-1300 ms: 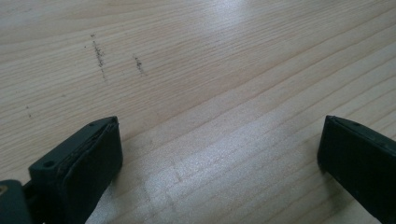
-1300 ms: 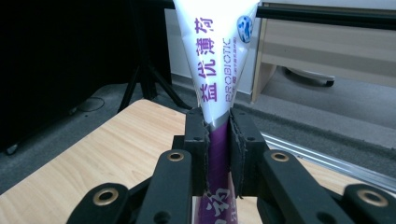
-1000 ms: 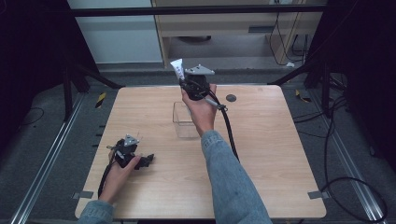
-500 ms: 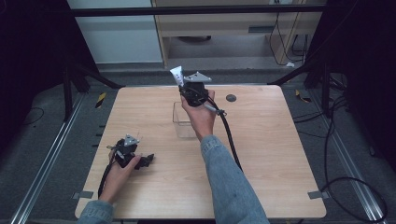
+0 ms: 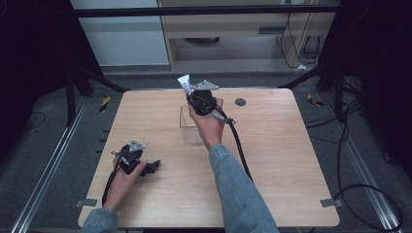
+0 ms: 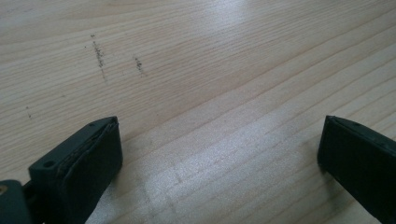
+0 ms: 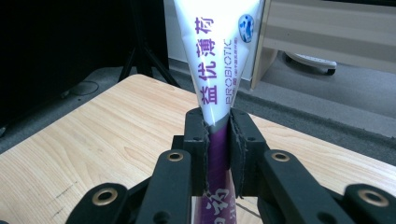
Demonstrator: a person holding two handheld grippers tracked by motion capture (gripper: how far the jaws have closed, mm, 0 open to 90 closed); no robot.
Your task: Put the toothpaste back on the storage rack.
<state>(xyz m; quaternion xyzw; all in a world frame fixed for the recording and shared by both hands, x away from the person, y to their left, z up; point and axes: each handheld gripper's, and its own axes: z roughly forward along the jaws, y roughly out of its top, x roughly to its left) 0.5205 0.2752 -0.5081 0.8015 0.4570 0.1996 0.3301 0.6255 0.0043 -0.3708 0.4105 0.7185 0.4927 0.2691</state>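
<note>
Two grippers are working over a wooden table (image 5: pixel 291 160). Nearest the person, the left gripper (image 5: pixel 151 167) is lying low on the tabletop at the near-left, w/ the left hand (image 5: pixel 124 174) wrapped round its body. Its jaws are standing wide apart w/ nothing btwn them; the left gripper view is showing just bare wood grain and a few dark specks btwn the two black pads.

Farther out, around mid-table, a clear plastic box (image 5: pixel 190 125) is sitting upright, partly hidden behind the right hand (image 5: pixel 206 124). That hand is holding the right gripper (image 5: pixel 187 87) raised just above the box's far side, jaws pointing up and away.

Right gripper's jaws are clamping tight on a toothpaste tube (image 7: pixel 219 60), white up top, purple lower down, w/ purple Chinese lettering and "PROBIOTIC" printed on it. The pads are pinching it where white is meeting purple; the flat crimped end is sticking up past the jaws.

Beyond, a small dark round disc (image 5: pixel 240 102) is lying near the table's far edge, well apart from the box.
</note>
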